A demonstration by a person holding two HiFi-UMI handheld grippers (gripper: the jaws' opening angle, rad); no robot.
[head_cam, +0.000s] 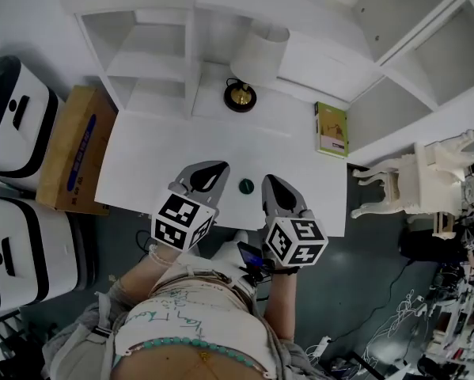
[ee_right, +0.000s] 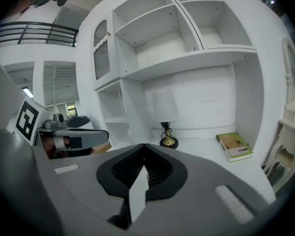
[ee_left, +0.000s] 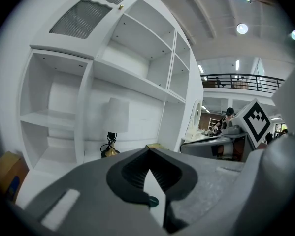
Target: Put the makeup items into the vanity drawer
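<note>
Head view — left gripper (head_cam: 214,167), right gripper (head_cam: 271,180) level above desk (head_cam: 153,158) (jaws together).

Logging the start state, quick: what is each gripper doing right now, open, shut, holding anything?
Left gripper: jaws shut, holding nothing.
Right gripper: jaws shut, holding nothing.

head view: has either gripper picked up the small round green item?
No, the small round green item sits on the white desk between the left gripper and the right gripper, untouched.
</note>
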